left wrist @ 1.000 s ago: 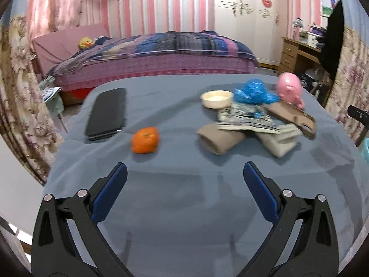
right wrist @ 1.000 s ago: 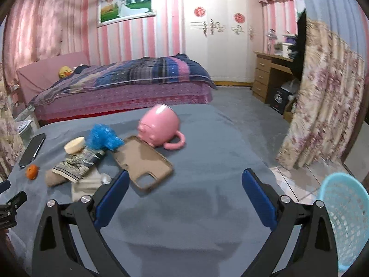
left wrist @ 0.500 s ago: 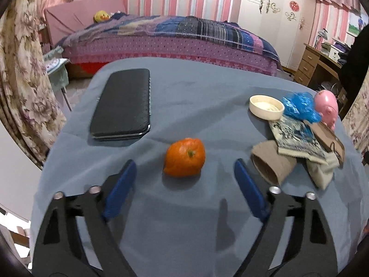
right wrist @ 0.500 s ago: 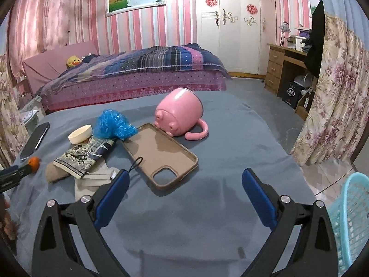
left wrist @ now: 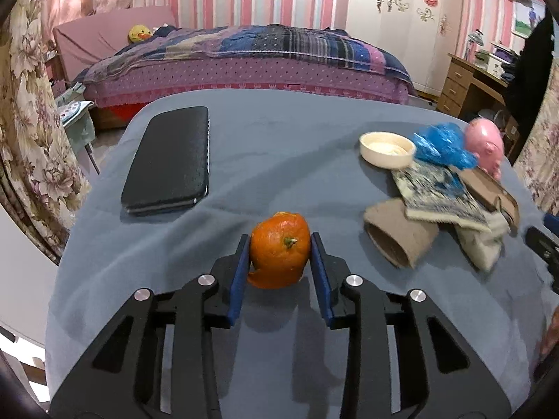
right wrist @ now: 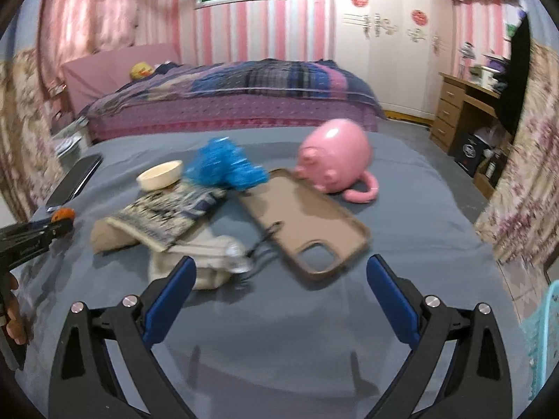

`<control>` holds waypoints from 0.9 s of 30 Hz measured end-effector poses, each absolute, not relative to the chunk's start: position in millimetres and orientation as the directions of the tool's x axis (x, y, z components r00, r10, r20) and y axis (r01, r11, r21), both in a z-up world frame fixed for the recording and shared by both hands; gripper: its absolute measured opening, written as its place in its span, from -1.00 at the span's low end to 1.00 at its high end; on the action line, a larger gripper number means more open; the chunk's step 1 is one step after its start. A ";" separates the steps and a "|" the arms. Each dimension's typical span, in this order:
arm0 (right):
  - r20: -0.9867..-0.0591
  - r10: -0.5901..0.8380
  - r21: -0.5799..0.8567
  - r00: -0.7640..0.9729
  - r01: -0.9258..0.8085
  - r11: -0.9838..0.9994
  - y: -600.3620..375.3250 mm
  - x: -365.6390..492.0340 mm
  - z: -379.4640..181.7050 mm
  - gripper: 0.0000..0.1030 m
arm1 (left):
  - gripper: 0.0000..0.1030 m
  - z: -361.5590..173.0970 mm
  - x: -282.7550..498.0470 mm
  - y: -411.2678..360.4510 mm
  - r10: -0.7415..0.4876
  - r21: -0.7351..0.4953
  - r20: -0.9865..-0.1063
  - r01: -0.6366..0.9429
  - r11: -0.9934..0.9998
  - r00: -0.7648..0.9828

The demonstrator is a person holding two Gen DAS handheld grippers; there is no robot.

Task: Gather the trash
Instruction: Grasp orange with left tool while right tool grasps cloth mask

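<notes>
- Containers: a shallow cream dish (left wrist: 387, 149) stands on the bench beside a crumpled blue plastic wrapper (left wrist: 441, 144); its contents cannot be made out. A pink pig-shaped mug (right wrist: 333, 156) lies tipped on its side, handle toward the right, its snout against the end of a tan phone case (right wrist: 307, 223). The rim of a turquoise mesh basket (right wrist: 545, 335) shows at the right edge, beyond the bench edge.
- Task's thing: an orange peel (left wrist: 279, 255), hollow and roughly ball-shaped, green stem scar facing the camera, torn edge curling at its lower left; it sits near the bench's front left.
- Left hand-held gripper (left wrist: 280, 272): jaws have just been closing; the blue pads now press the peel on both sides.
- Right hand-held gripper (right wrist: 279, 300): jaws spread wide, nothing between them, above bare cloth just short of the phone case.
- Other items: a patterned cloth (right wrist: 167, 214) lies over a beige cardboard tube (left wrist: 398, 241) and a pale sock (right wrist: 209, 262); a black phone (left wrist: 169, 160) lies well apart, at the far left.
- Surface and room: bench (left wrist: 279, 146) draped in grey-blue cloth; behind it a bed (left wrist: 244, 59) with a patchwork quilt, pink-striped walls, a white wardrobe (right wrist: 394, 42).
</notes>
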State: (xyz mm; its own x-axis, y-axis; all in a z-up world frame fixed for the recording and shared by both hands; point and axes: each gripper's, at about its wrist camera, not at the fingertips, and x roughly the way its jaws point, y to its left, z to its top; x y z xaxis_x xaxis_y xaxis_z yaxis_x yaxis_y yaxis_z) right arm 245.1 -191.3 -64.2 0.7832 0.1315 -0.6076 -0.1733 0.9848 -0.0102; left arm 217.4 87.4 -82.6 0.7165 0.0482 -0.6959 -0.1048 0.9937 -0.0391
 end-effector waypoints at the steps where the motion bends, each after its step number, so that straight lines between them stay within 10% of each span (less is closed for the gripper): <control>1: -0.613 0.144 -0.012 0.777 -0.192 0.981 -184.5 245.1 -65.7 0.86 | -0.37 -82.1 210.9 85.5 0.052 -0.030 -0.694 -0.102 0.994 0.718; 12: -0.709 0.151 -0.061 0.689 -0.273 0.960 -128.8 267.3 -91.5 0.79 | -0.37 -81.1 177.5 85.5 0.113 0.066 -0.685 -0.093 0.993 0.719; 23: -0.691 0.254 0.051 0.676 -0.304 0.951 -156.5 261.4 -86.5 -0.86 | -0.37 -78.1 171.0 90.1 0.103 0.018 -0.677 -0.124 0.992 0.728; 27: -0.677 0.237 0.060 0.696 -0.269 0.961 -180.1 248.1 -77.3 -0.86 | -0.37 -73.2 164.2 80.0 0.094 0.006 -0.667 -0.120 0.993 0.739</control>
State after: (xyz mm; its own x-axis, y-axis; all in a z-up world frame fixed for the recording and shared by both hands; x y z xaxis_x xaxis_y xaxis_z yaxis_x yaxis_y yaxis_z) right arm 248.1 -180.1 -77.3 0.6964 0.2372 -0.6773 -0.2688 0.9613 0.0603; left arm 164.2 80.0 -73.2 0.7395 0.0937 -0.6666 -0.1201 0.9927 0.0064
